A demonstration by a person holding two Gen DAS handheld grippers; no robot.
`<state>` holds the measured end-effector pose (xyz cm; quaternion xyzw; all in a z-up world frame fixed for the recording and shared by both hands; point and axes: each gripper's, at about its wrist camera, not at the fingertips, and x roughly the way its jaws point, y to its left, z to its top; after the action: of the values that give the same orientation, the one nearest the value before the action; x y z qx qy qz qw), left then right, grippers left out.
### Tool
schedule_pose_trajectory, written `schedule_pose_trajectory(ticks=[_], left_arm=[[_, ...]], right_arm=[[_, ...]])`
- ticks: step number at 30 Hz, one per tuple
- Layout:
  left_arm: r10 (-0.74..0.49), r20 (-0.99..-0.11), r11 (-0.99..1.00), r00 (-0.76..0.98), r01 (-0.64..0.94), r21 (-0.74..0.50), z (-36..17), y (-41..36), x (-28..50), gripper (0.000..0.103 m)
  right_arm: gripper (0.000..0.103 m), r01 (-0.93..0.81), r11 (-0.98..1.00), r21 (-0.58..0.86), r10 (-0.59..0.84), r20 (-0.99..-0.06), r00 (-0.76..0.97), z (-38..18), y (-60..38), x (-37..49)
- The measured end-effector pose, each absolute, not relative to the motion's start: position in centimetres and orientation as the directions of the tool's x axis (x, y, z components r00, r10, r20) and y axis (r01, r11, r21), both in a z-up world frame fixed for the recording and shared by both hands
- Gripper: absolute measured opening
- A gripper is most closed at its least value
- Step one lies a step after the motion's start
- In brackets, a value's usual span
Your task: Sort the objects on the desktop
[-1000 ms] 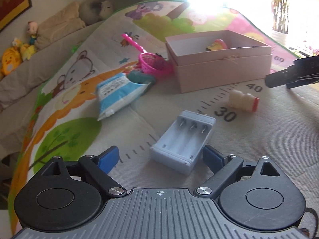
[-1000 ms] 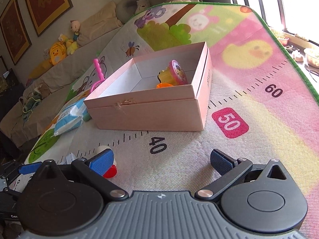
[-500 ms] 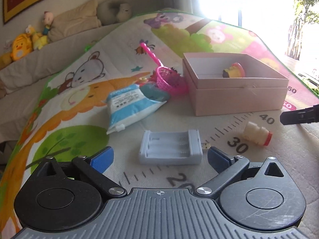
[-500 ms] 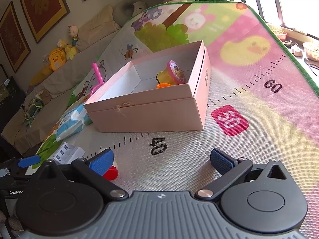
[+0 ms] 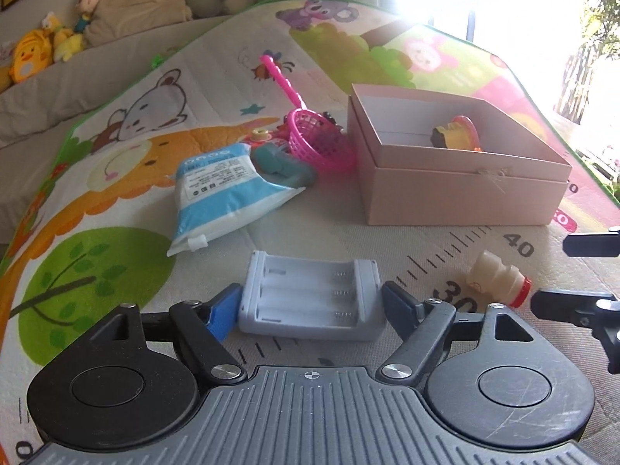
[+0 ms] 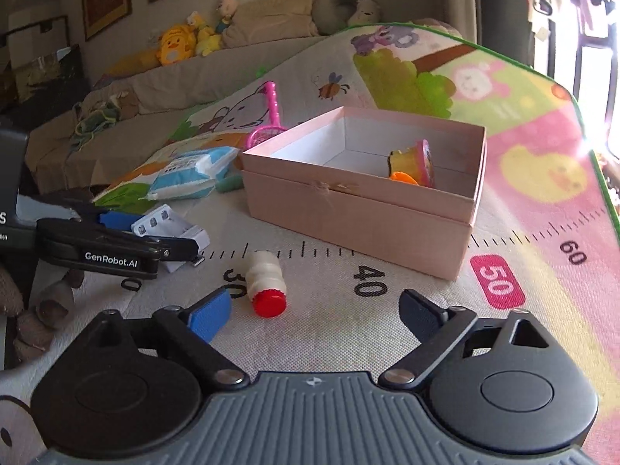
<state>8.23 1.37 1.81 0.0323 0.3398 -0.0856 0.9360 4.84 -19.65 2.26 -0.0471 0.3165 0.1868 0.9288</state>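
Observation:
A grey battery charger (image 5: 310,296) lies on the play mat between the fingers of my left gripper (image 5: 310,306), which stand close to its two ends; whether they touch is unclear. The charger also shows in the right wrist view (image 6: 170,228). A small white bottle with a red cap (image 5: 498,281) lies on its side to the right, just ahead of my open, empty right gripper (image 6: 316,316); in that view the bottle (image 6: 265,283) sits near the left finger. An open pink box (image 5: 453,166) holds a yellow toy cup (image 6: 412,161).
A blue-white wipes pack (image 5: 221,190), a teal object (image 5: 283,164) and a pink toy net basket (image 5: 314,139) lie left of the box. Plush toys (image 6: 182,40) and cushions line the sofa behind. The mat's edge (image 6: 604,178) runs along the right.
My left gripper has moved forward so the charger now sits between its fingers. My right gripper has turned left and drawn back; the bottle is now in front of it.

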Motion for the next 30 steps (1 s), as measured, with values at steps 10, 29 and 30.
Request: schedule_pose_trajectory(ticks=[10,29,30], left_arm=[[-0.170,-0.637,0.977,0.752,0.214,-0.008,1.5,0.6,3.0,0.097],[-0.141,-0.684,0.981,0.715,0.192,-0.002,1.3,0.7,3.4,0.103],[-0.141,-0.681,0.982,0.718,0.189,-0.003,1.4,0.7,3.4,0.103]], right_arm=[[0.061,-0.251,0.958,-0.140,0.121,-0.598,0.793,2.8,-19.8,6.8],[0.025,-0.442,0.893,-0.080,0.280,-0.670,0.687,1.7,-16.4,7.6],[0.025,-0.440,0.895,-0.077,0.281,-0.667,0.690,1.9,-16.7,7.3]])
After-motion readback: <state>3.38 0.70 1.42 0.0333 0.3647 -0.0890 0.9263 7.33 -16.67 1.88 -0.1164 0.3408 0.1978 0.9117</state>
